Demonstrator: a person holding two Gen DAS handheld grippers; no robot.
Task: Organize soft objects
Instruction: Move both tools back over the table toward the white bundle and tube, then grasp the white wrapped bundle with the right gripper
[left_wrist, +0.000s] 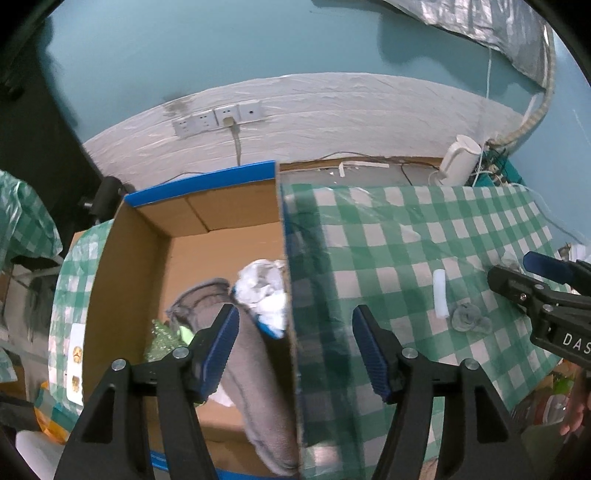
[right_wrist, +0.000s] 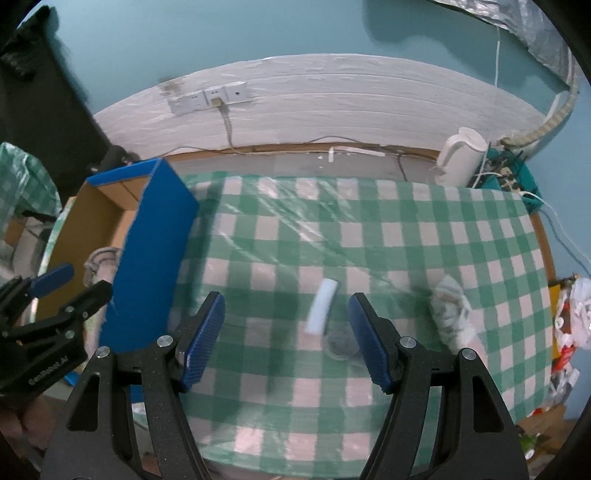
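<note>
1. Several soft things already lie inside the cardboard box (left_wrist: 155, 258) at the left edge of the table: a grey cloth (left_wrist: 251, 369) draped against its right wall, a white bundle (left_wrist: 266, 295) just behind it, and something green and shiny (left_wrist: 162, 339) near the box's left wall.
2. Three pieces are left out on the checked tablecloth (right_wrist: 369, 229), as I judge it: a white strip (right_wrist: 322, 306), a small grey wad (right_wrist: 341, 341) just beside the strip's near end, and a white crumpled cloth (right_wrist: 452, 314) towards the right edge. So the task looks partly done, with roughly half the items put away.
3. The left gripper (left_wrist: 291, 347) hovers over the box's right wall, its fingers spread and nothing between the pads; the grey cloth lies below the left finger, not pinched.
4. The right gripper (right_wrist: 286, 341) hangs above the tablecloth with its fingers spread wide, empty; the strip and the grey wad show between them, lying on the cloth, the wad close to the right finger.
5. Room to move: the middle and far part of the tablecloth are bare, so an approach from above is free. The box's tall blue wall (right_wrist: 147, 258) stands along the left, and anything carried over must clear its top edge.
6. At the far right corner a white kettle (right_wrist: 461, 155) and a tangle of cables (right_wrist: 506, 177) sit well apart from the leftover pieces. The white cloth lies near the right edge, where a careless push could send it off.
</note>
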